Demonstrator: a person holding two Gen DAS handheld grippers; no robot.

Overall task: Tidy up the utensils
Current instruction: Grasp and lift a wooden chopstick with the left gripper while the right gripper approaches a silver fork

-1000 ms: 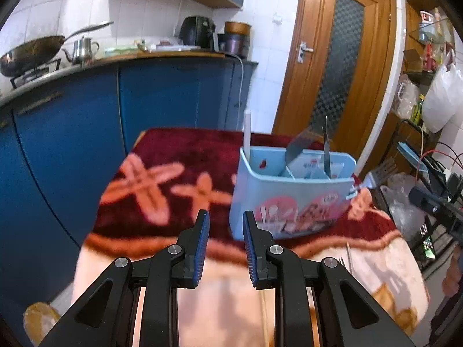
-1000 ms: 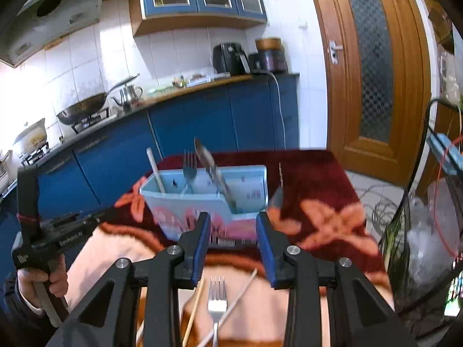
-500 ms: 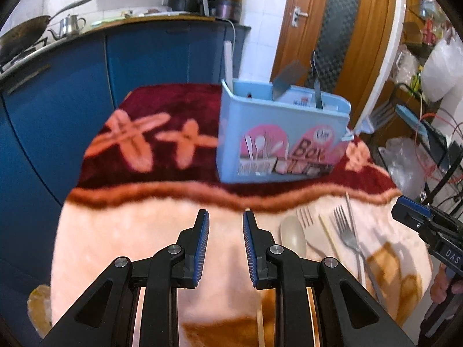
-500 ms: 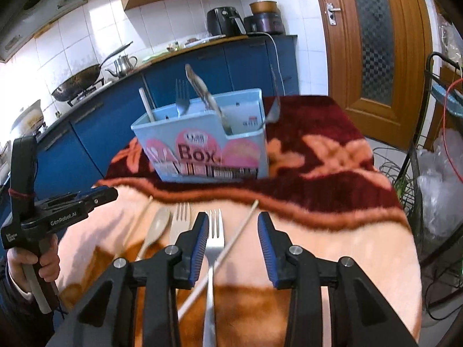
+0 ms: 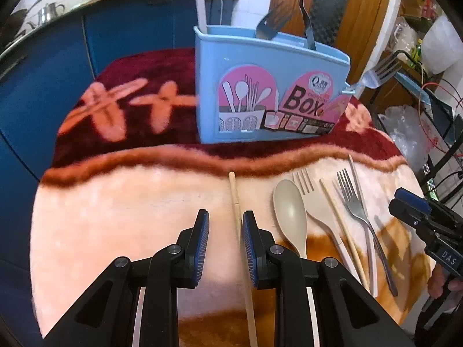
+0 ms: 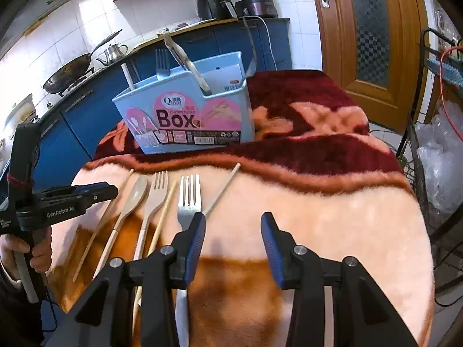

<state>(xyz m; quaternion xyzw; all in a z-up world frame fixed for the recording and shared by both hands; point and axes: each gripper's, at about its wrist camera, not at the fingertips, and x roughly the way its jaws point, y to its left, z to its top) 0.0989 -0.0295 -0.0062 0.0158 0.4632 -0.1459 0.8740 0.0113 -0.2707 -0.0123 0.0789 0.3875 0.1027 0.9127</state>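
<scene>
Now, left to right across the blanket-covered surface (image 5: 121,231):

Left claw (image 5: 222,232): narrow gap, nothing gripped; since a second ago it has dipped from facing the box to hanging over the near edge, and a wooden chopstick (image 5: 235,202) lies in the gap, close to the right pad, apparently untouched.

Loose utensils: beige spoon (image 5: 290,211), beige fork (image 5: 311,199), second chopstick (image 5: 338,217) and metal fork (image 5: 356,202) lie side by side toward the near right corner, with a pale stick just behind the metal fork.

Box (image 5: 269,89): pale blue holder, upright near the middle of the surface, already holding a few utensils.

Right claw (image 6: 233,238): jaws opening, half wide, empty; it too has dropped toward the near edge, and the metal fork's handle passes under its left pad.

Meaning: both claws have shifted from approach to pick-up; my guess is chopstick and fork get grasped next, then carried to the box.
</scene>
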